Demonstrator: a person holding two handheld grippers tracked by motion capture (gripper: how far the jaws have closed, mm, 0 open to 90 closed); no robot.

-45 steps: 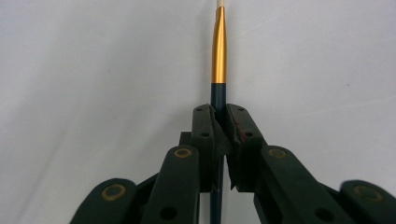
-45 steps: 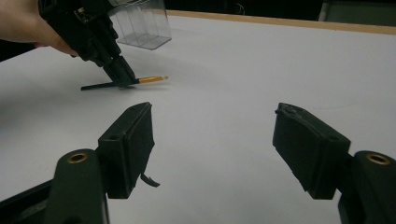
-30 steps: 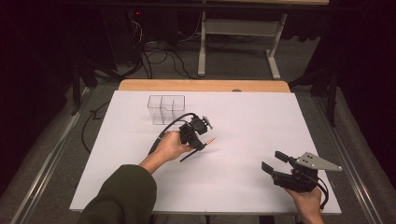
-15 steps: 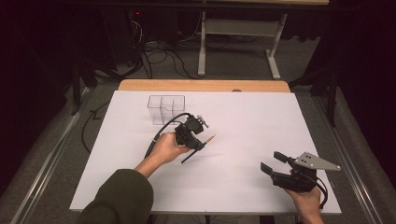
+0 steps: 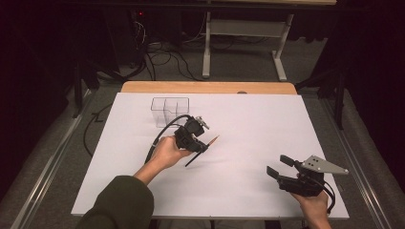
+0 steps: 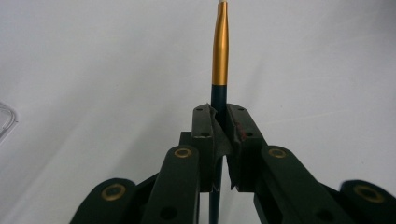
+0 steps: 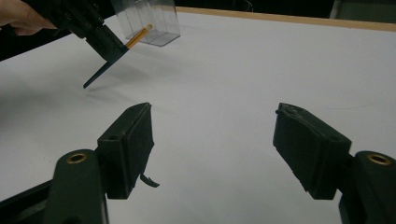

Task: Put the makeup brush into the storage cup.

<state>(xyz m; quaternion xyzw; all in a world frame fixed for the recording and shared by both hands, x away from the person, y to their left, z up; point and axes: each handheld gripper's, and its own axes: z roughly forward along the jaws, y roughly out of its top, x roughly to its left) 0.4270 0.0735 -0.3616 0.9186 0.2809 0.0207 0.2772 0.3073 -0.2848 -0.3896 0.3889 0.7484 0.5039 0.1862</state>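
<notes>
A: Where's the brush [image 5: 200,151] right now?

B: Off the table, clamped in the left gripper [image 5: 197,143]. The jaws are pinched tight on the dark handle, just below the gold metal sleeve [image 6: 220,44]. In the high view the gold end points up and to the right, while the dark tail slants down toward the white table [image 5: 248,124].

A: Why grip it there, do you think?

B: My guess is that holding it near the sleeve leaves both ends free, so it can be tipped upright and dropped into the clear holder [image 5: 170,111] standing just beyond the hand. The tilt looks like part of that turn, though I can't be sure.

A: And the other gripper?

B: The right gripper [image 7: 212,149] hangs near the table's near right corner, well apart, jaws spread wide with nothing between them. It seems to be waiting.

A: What does each camera add?

B: The left gripper view shows the pads squeezing the handle. The right gripper view shows, from the side, the tail clear of the table with a shadow beneath, and the holder's compartments behind.
</notes>
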